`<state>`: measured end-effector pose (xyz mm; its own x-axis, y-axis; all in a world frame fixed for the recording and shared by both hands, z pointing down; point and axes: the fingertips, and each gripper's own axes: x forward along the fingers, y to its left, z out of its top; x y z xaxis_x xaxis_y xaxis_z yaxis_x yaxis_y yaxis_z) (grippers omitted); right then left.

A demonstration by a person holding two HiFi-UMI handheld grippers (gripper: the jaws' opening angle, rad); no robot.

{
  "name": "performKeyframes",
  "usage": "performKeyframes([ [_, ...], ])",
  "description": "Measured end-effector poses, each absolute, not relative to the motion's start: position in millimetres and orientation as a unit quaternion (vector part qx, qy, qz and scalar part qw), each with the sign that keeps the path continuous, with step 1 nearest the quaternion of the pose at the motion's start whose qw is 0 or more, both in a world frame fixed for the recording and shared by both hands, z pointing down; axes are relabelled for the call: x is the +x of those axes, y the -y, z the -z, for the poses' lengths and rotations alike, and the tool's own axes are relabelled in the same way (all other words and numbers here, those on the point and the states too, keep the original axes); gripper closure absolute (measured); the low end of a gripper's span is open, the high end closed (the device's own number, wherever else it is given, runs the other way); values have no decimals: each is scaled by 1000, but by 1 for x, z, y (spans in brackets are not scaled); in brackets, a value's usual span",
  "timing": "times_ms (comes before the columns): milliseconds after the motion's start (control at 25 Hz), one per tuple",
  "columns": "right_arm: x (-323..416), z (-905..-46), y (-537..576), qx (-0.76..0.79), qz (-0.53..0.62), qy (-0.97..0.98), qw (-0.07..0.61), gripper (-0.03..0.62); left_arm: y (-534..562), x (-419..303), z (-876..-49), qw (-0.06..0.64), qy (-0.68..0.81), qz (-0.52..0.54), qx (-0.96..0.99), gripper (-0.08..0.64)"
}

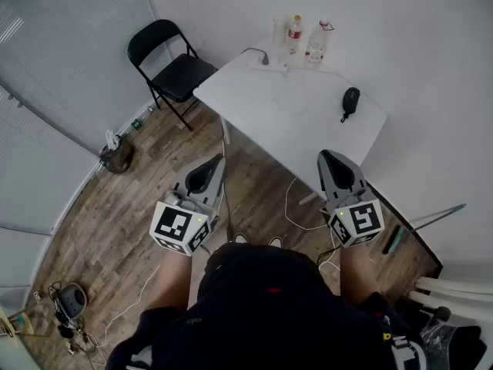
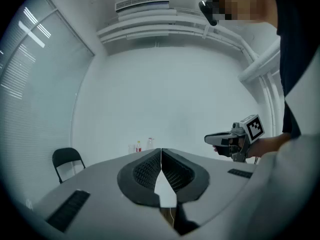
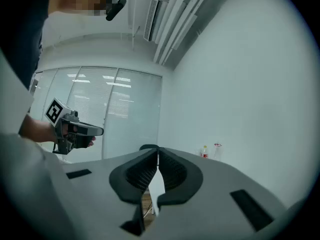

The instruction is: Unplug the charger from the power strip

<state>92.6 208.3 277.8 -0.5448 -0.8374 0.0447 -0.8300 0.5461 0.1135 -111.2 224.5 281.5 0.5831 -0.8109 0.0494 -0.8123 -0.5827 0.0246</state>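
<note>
Black charger is sitting plugged into the white power strip at the white surface's far edge. Left gripper and right gripper are hovering closed, empty, well apart from it. Advisable: one bracing the strip, one pulling straight.

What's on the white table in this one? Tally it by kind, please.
Bottles: 2
Clear cup: 1
Black mouse: 1
Power strip: 1
Black charger plugged into it: 1
Total: 6
</note>
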Motion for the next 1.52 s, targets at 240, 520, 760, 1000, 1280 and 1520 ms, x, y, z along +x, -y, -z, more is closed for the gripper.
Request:
performKeyframes([
  [240,93,-276,-215,477,42,877,47,566,-230,-109,-278,20,453,-13,891,537],
  [520,94,-273,-215,464,40,884,42,566,-231,-102,-274,16,456,-11,890,537],
  [760,102,-273,-207,456,26,889,23,565,-229,-97,-277,22,468,-15,883,537],
  [1000,123,-280,-203,443,16,896,19,565,-230,-78,-277,27,484,-15,875,537],
  [1280,156,-306,-199,430,-9,903,10,565,-231,-51,-290,33,497,-26,867,537],
  [1520,177,-310,-181,435,-14,900,5,565,-217,-42,-292,33,494,-33,868,537],
])
